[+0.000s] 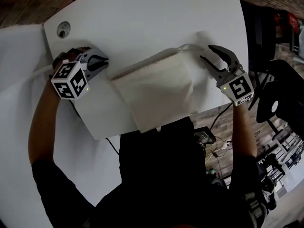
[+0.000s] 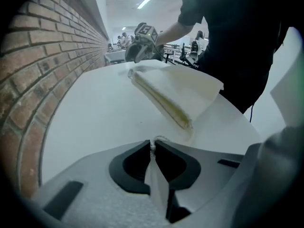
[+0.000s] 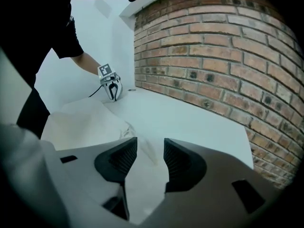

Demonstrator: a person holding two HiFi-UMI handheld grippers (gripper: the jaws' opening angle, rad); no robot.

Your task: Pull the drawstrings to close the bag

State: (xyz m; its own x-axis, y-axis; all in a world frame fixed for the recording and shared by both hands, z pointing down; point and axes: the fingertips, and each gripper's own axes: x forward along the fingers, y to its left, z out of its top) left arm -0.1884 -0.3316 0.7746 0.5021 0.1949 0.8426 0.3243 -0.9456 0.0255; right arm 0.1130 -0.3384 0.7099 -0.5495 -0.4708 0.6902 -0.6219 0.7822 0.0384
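A cream drawstring bag [image 1: 156, 91] lies flat on the white table [image 1: 142, 18], its mouth toward the far side. My left gripper [image 1: 107, 63] sits at the left end of the bag's mouth. In the left gripper view its jaws [image 2: 153, 144] are pinched on a thin white drawstring [image 2: 156, 139], with the bag [image 2: 183, 91] just ahead. My right gripper [image 1: 205, 52] stands open at the bag's right corner. The right drawstring [image 1: 187, 46] curves out there. In the right gripper view this string [image 3: 145, 146] runs between the spread jaws [image 3: 150, 144], untouched.
A round cable hole [image 1: 63, 29] is in the table's far left corner. A brick wall [image 3: 213, 56] runs along the table's far edge. Black chairs and equipment [image 1: 280, 99] stand right of the table. The bag's lower part hangs over the near edge.
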